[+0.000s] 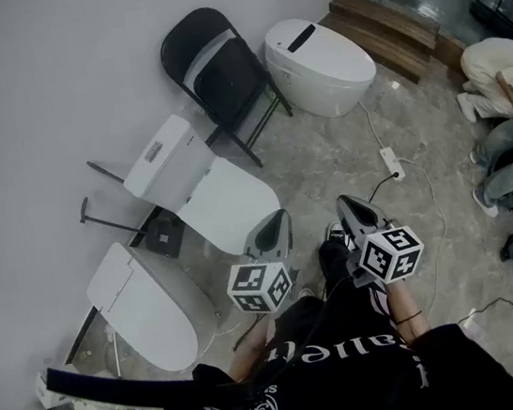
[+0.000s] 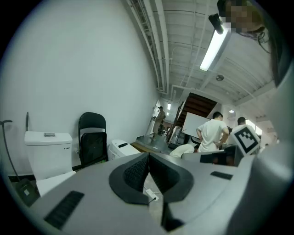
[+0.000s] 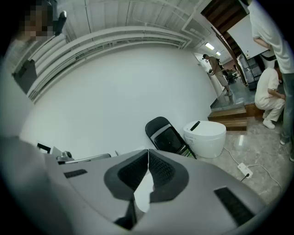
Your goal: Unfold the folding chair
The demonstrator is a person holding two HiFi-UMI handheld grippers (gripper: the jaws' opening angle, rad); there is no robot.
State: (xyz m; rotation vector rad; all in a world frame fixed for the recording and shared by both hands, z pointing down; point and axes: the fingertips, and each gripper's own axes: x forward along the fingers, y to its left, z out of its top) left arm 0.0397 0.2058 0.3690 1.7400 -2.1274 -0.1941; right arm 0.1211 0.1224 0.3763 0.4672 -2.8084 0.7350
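A black folding chair (image 1: 217, 77) leans folded against the white wall, between two white toilets; it also shows in the left gripper view (image 2: 93, 137) and the right gripper view (image 3: 168, 136). My left gripper (image 1: 280, 217) is shut and empty, held in the air well short of the chair. Beside it my right gripper (image 1: 346, 204) is also shut with nothing between its pads. Both point toward the chair across the grey stone floor. In each gripper view the jaws (image 2: 148, 159) (image 3: 148, 156) meet tip to tip.
A white smart toilet (image 1: 320, 62) stands right of the chair; a tank toilet (image 1: 198, 181) and another toilet (image 1: 144, 300) stand left. A power strip (image 1: 391, 163) and cable lie on the floor. Wooden steps (image 1: 392, 24) and a crouching person (image 1: 500, 65) are at right.
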